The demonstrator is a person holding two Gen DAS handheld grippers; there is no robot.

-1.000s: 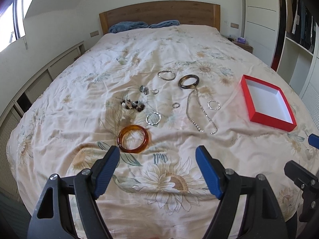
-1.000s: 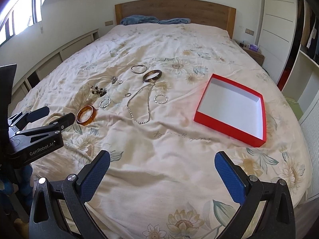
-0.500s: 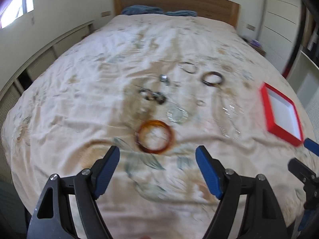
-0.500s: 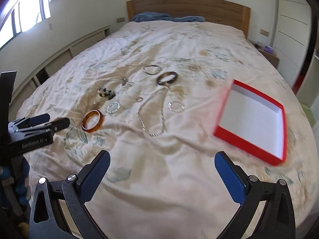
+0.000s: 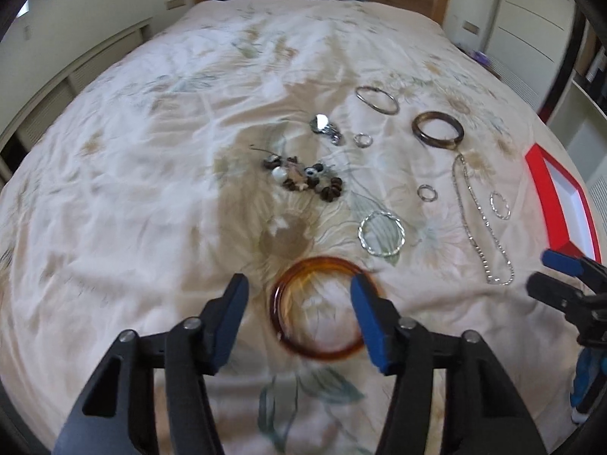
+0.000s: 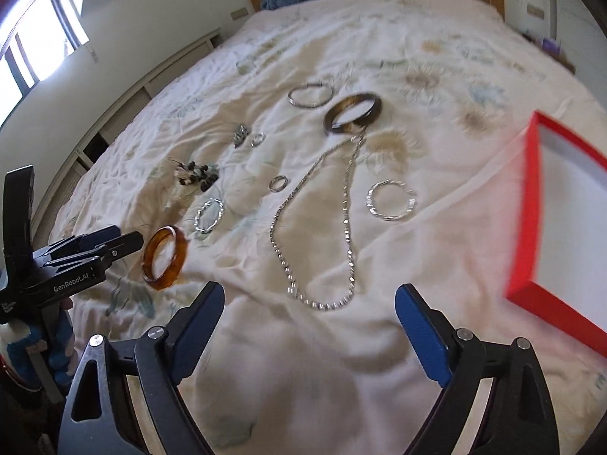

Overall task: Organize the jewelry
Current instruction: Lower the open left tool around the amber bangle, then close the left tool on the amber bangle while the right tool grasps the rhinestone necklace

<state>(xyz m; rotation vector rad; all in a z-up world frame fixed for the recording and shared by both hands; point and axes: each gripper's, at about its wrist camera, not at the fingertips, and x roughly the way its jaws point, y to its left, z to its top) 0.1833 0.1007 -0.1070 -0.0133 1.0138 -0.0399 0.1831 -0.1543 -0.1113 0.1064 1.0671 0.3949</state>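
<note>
An amber bangle (image 5: 282, 326) lies flat on the floral bedspread, partly between the fingers of my left gripper (image 5: 299, 288). Its jaws are closing; the right pad overlaps the bangle's rim, while the left pad is clear of it. From the right wrist view, the left gripper (image 6: 115, 238) hovers beside the amber bangle (image 6: 165, 254). My right gripper (image 6: 309, 294) is closing too, with nothing between its fingers. The near loop of a silver chain (image 6: 322, 306) lies just beyond its tips. The red box (image 6: 531, 208) sits empty at the right.
Further up the bed lie a dark brown bangle (image 5: 438, 131), a thin silver bangle (image 5: 377, 100), two twisted silver hoops (image 5: 381, 233) (image 5: 500, 205), a beaded piece (image 5: 303, 180), small rings (image 5: 427, 192) and a silver brooch (image 5: 324, 127). A wooden headboard stands behind.
Both grippers have come forward and down toward the jewellery. The left jaws have narrowed around the amber bangle. The right jaws have narrowed a little near the chain.
</note>
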